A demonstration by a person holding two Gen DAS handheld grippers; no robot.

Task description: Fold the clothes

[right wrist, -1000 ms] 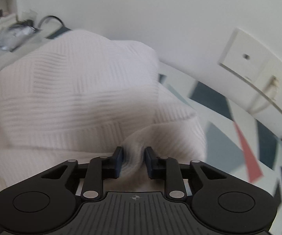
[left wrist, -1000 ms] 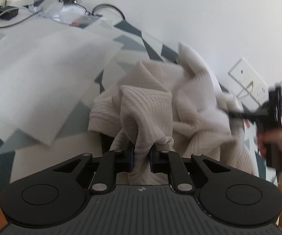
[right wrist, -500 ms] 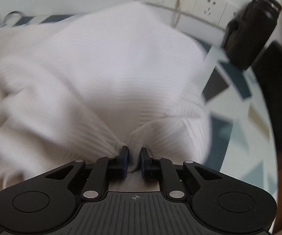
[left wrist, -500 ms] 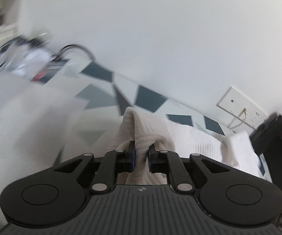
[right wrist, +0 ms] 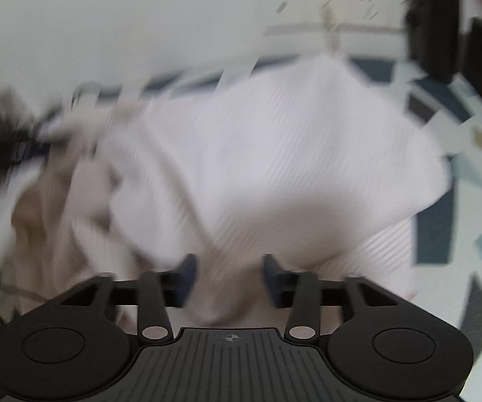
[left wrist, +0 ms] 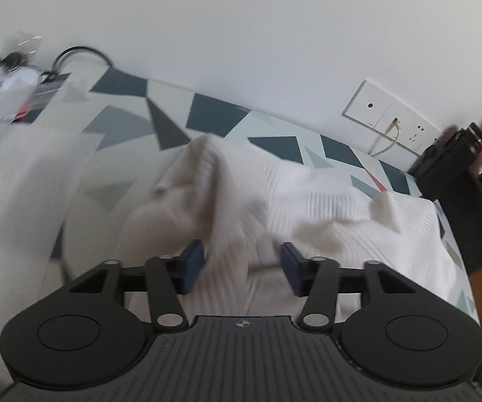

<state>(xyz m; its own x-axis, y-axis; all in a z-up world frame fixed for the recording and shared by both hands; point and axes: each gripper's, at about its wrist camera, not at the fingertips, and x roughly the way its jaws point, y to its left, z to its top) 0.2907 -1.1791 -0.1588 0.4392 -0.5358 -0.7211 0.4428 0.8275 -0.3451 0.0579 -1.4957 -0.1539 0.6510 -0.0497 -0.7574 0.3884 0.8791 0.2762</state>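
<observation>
Cream knit: ribbed sweater (left wrist: 311,197) lying rumpled on worktop, spread from mid-frame toward right edge in left wrist view; one fold peaked up at centre-left.
Worktop cover: white cloth w/ grey, navy + pink triangles (left wrist: 214,114), showing behind and beside sweater.
Far left: blurred clutter, black cable loop (left wrist: 81,52) by wall.
Left sheet: pale translucent sheet (left wrist: 16,181) flat on worktop, left of sweater.
Left hand-held gripper (left wrist: 242,264): fingers spread wide apart, blue pads (left wrist: 194,261) either side of a sweater fold, not pinching it; fabric sits between, loose.
Wall right: white socket plate (left wrist: 388,119) w/ pale cord plugged in; black box-like item (left wrist: 448,164) beyond sweater's right end, red blur next to it.
Right wrist view: heavy motion blur.
Right hand-held gripper (right wrist: 229,279): fingers apart, sweater (right wrist: 274,167) bulging just ahead and between them, nothing clamped.
Right view bg: patterned cover (right wrist: 448,234) at right, dark object (right wrist: 431,26) top right.
</observation>
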